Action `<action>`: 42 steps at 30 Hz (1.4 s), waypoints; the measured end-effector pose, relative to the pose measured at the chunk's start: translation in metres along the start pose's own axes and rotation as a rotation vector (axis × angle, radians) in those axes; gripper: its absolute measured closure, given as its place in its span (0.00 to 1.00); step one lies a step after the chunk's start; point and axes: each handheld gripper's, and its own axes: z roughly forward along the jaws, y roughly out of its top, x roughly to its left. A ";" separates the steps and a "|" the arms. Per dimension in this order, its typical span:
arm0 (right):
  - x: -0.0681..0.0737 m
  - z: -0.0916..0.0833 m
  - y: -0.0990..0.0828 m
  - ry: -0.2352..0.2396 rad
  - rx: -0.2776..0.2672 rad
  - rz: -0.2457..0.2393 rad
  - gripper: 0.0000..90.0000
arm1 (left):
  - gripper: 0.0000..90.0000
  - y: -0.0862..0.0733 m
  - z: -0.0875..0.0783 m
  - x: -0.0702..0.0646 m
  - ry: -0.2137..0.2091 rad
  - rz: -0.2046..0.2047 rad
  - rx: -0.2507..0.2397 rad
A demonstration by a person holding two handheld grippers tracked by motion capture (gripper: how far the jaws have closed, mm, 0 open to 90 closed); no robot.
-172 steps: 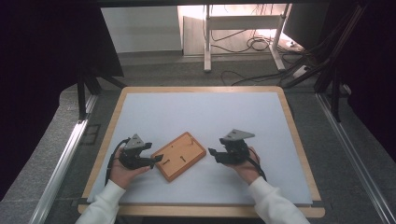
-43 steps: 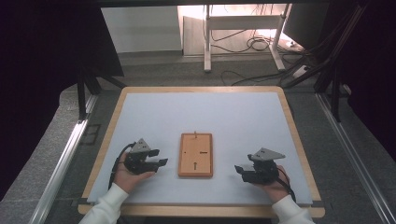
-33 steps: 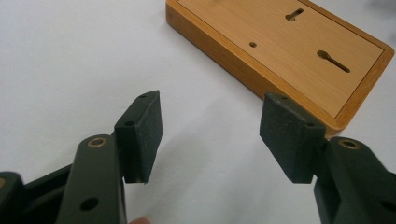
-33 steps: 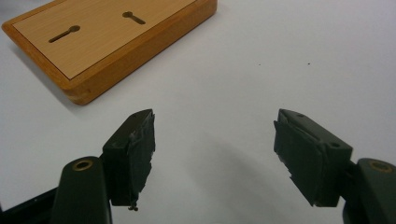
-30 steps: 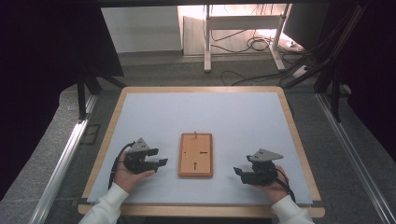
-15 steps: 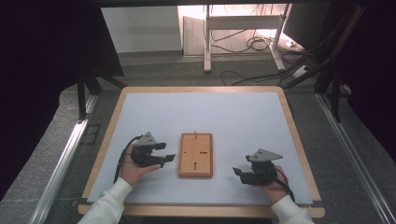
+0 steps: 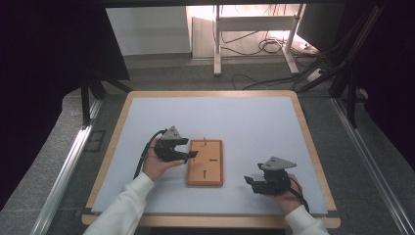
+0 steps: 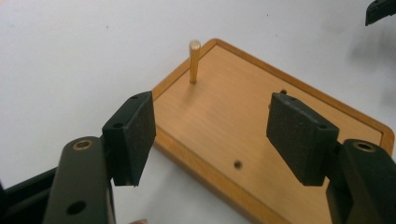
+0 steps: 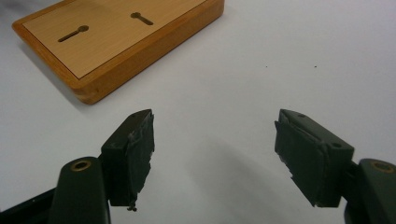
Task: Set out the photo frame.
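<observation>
I had my left gripper at the left edge of the wooden board, which lay flat near the middle of the white mat, its long side running away from me. The jaws had just been opening and stood wide apart; in the left gripper view the near edge and corner of the board sat in the gap between the 2 pads, but neither pad pressed on it, so I held nothing yet. My right gripper rested on the mat well to the right of the board, its jaws also apart with only bare mat between them.

I judged the work barely begun: the board was squared up and untouched, and the grasp itself was left to do.

As for things that hold other things, there was only the board. 1 brass pin stood upright in a hole near its far end. The 2 keyhole slots and the small round holes were empty.
</observation>
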 end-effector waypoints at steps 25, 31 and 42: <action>0.000 0.002 -0.001 -0.003 0.005 -0.005 0.32 | 0.79 0.025 0.059 0.013 -0.048 0.079 0.050; 0.001 0.003 0.000 -0.001 0.008 -0.008 0.32 | 0.92 0.025 0.061 0.016 -0.039 0.075 0.046; 0.004 0.003 0.001 0.003 0.001 -0.010 0.32 | 0.93 0.028 0.063 0.019 -0.063 0.058 0.052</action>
